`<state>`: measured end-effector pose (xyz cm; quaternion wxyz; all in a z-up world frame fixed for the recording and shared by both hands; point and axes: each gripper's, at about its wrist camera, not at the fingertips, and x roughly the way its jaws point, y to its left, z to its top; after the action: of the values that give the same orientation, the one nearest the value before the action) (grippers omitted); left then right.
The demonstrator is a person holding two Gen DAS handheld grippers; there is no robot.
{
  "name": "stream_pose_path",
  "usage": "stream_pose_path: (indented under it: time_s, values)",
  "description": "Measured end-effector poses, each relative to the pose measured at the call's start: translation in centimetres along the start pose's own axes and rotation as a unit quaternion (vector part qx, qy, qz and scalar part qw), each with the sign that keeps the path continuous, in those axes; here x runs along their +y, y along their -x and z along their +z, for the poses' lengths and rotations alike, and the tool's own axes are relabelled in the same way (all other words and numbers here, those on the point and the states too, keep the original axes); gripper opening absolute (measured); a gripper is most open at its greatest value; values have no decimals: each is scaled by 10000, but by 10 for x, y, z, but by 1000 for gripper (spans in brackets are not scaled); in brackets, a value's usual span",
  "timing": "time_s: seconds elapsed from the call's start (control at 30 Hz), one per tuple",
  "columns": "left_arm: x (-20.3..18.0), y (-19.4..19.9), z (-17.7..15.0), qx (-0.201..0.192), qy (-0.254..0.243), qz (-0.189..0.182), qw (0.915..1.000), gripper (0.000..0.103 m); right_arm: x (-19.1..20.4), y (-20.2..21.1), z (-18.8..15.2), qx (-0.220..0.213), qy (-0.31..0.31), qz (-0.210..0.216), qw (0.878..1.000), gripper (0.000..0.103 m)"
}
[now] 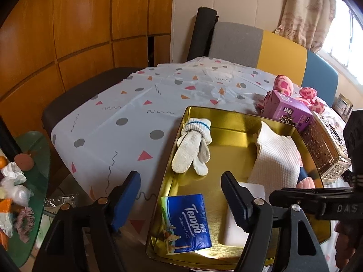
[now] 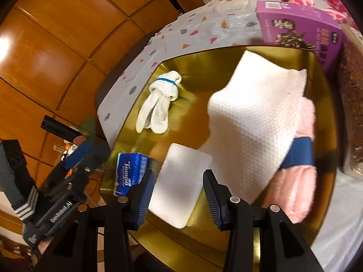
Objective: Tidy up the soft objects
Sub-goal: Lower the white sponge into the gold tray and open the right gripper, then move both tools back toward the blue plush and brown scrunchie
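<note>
With both the left gripper (image 1: pixel 181 195) and right gripper (image 2: pixel 179 192) jaws released and empty, lower the right jaws squarely astride the white pad (image 2: pixel 181 185) in the gold tray (image 2: pixel 127 122), then clench gently.

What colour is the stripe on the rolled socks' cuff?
Blue, a thin band around the white socks in the tray; clearest in the left wrist view.

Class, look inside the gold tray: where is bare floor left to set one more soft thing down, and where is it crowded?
Bare floor lies mid-tray, between the glove, the paper towel and the white pad. A smaller patch lies between glove and tissue pack. The right side is crowded: towel over pink roll.
</note>
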<state>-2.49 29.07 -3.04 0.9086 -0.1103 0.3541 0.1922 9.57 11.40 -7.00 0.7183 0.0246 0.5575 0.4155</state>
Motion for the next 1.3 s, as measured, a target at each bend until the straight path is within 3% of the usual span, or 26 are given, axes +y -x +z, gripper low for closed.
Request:
stream_pose_path:
  time_s: [0.2,0.33,0.53,0.63,1.1,1.3]
  values:
    - [-15,11,3,-180,-148,87,9997,87,1,22,-14,-306,242,-377,9985,45]
    - [-24,18,2,-254,-218,108,9994,97,3,39,-21,-540,438,-752,9947,53]
    - [-33,24,0,-255,-219,37,9994,102,-3,67,-31,-899,635,-1268,9858,54]
    - [-39,26,0,-248,-270,15,9993,103,-11,84,-36,-1093,653,-1491,9806,63]
    - [-88,43,-9,-387,-868,-65,9955,103,-95,170,-63,-1706,-169,-2408,9553,71]
    - [-118,51,-13,-482,-1206,-410,9907,103,-147,222,-83,-2089,-785,-3000,9275,76]
